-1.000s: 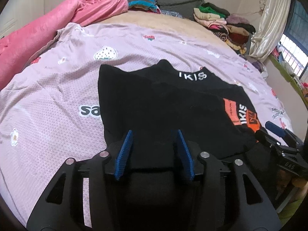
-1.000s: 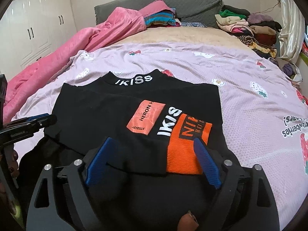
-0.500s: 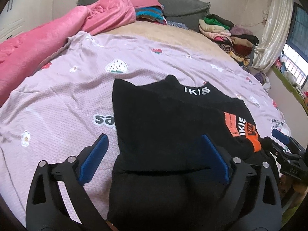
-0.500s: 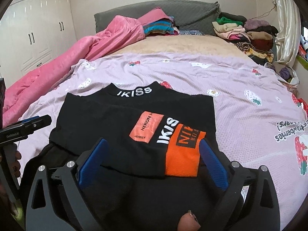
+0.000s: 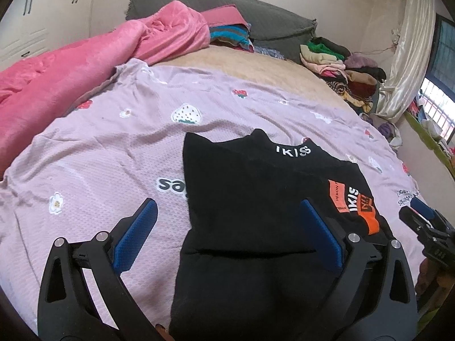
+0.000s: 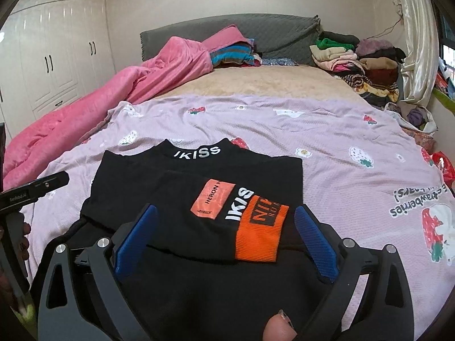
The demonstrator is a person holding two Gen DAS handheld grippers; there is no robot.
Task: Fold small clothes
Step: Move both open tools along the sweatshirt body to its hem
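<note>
— Where it lies folded on the lilac strawberry-print sheet (image 6: 327,130), what does the black top (image 6: 182,187) look like?

— Its lower part is doubled up over the chest, so the orange patches and white lettering face up. The collar points away from both tools.

— And the left gripper (image 5: 227,236)?

— Jaws spread wide, blue pads clear of the cloth. The top's left edge runs between them, just ahead.

— The right gripper (image 6: 224,238)?

— Also wide apart, gripping nothing. The folded hem with the orange block sits between its pads, just beyond the tips. A fingertip (image 6: 280,328) shows at its near edge.

— Further out?

— A pink blanket (image 6: 128,96) well ahead to the left, stacked clothes (image 6: 355,65) far ahead to the right, a grey headboard (image 6: 284,34) behind, white wardrobes (image 6: 54,65) off left.
</note>
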